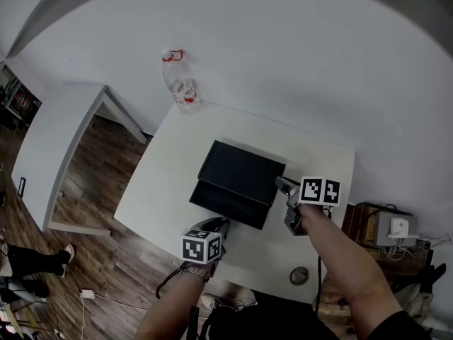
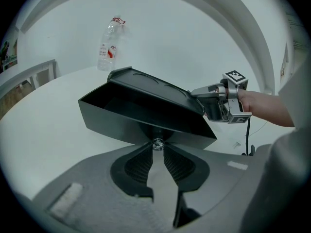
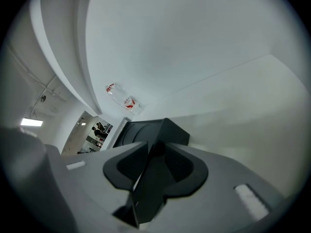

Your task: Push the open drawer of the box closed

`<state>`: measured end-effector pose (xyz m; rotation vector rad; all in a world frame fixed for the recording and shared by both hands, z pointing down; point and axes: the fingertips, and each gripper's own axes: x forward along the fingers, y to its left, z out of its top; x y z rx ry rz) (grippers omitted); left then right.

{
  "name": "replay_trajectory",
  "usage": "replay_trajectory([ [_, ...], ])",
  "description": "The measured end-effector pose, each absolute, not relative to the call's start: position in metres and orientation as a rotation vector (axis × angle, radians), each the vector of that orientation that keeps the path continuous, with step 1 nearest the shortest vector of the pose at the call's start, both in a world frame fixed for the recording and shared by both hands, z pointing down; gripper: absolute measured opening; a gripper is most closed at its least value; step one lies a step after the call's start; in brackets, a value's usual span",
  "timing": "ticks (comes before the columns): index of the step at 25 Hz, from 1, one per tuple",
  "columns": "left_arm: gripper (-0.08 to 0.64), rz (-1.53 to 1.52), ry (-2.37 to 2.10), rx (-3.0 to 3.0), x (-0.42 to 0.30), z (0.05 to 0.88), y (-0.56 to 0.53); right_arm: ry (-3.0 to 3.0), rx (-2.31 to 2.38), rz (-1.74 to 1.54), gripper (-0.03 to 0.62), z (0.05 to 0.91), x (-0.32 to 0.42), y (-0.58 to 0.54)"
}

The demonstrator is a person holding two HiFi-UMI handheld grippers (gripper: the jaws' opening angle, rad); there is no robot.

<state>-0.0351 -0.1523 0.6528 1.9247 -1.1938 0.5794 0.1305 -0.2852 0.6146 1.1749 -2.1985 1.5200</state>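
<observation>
A black box [image 1: 244, 163] lies on the white table [image 1: 318, 161], and its open drawer [image 1: 228, 202] sticks out toward me. In the left gripper view the drawer [image 2: 121, 111] fills the middle. My left gripper [image 2: 156, 144] is shut on the small shiny knob [image 2: 156, 143] on the drawer front. The head view shows that gripper [image 1: 218, 223] at the drawer's near edge. My right gripper [image 1: 281, 183] sits at the box's right side. Its jaws [image 3: 154, 148] are closed on the box's dark edge [image 3: 165, 130], which runs between the pads.
A clear plastic bottle [image 1: 180, 83] with a red label stands at the table's far left corner, against the white wall. A small round object [image 1: 299, 275] lies near the table's front right. Grey equipment [image 1: 391, 227] and cables sit on the floor to the right.
</observation>
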Motion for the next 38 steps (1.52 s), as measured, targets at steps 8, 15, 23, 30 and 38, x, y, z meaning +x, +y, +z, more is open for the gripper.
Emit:
replay_trajectory([
  [8,0.074,0.581,-1.189,1.929,-0.03,0.653,-0.175,-2.212,1.169,1.533,0.114,0.615,0.129,-0.285],
  [15,0.074,0.586,-1.188,1.931,-0.025,0.653,-0.19,-2.223,1.162,1.55,0.114,0.615,0.129,-0.283],
  [23,0.074,0.581,-1.197,1.919,-0.022,0.654,-0.204,-2.233,1.156,1.548,0.115,0.615,0.128,-0.284],
  [30,0.074,0.581,-1.205,1.915,-0.019,0.655,-0.217,-2.237,1.163,1.548,0.115,0.615,0.128,-0.283],
  [38,0.074,0.567,-1.212,1.906,-0.018,0.656,-0.223,-2.24,1.16,1.545,0.115,0.615,0.128,-0.283],
])
